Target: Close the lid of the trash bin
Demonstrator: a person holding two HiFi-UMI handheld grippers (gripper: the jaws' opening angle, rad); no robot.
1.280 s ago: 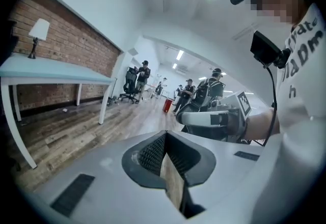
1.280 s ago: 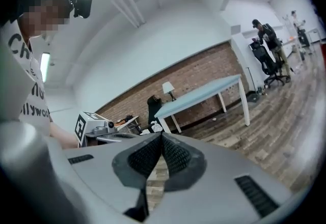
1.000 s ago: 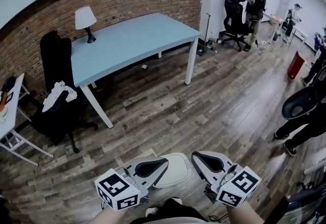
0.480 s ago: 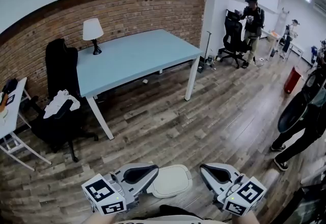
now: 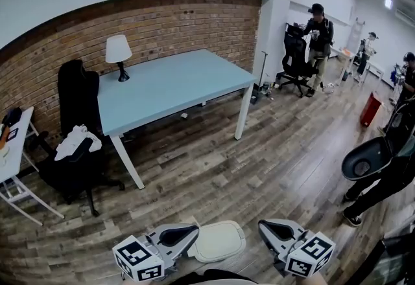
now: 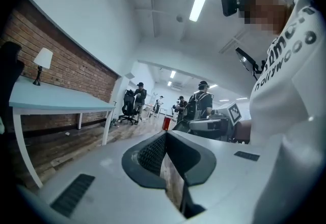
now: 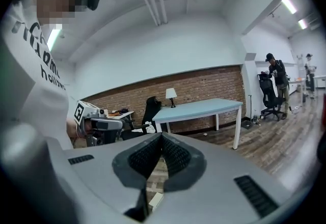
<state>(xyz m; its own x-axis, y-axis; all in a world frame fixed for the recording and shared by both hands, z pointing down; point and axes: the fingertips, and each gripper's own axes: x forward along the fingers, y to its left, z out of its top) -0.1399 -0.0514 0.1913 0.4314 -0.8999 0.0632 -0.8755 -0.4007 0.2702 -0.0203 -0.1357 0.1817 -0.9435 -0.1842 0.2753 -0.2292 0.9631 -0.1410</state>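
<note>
The trash bin (image 5: pixel 218 241) stands on the wood floor at the bottom of the head view; its cream lid lies flat on top. My left gripper (image 5: pixel 189 233) hangs just left of the lid and my right gripper (image 5: pixel 266 228) a little to its right, both raised and not touching it. In the left gripper view, the left gripper (image 6: pixel 165 136) has its dark ribbed pads pressed together on nothing. The right gripper view shows the right gripper (image 7: pixel 162 139) the same way, shut and empty.
A light blue table (image 5: pixel 170 85) with a white lamp (image 5: pixel 118 50) stands by the brick wall. A black chair (image 5: pixel 72 162) draped with white cloth is at left. One person (image 5: pixel 382 173) stands close at right; others stand at the back near a red bin (image 5: pixel 370 109).
The head view has tilted up, so the bin and both grippers sit lower in frame. The grippers have drawn back off the lid and spread apart to its sides.
</note>
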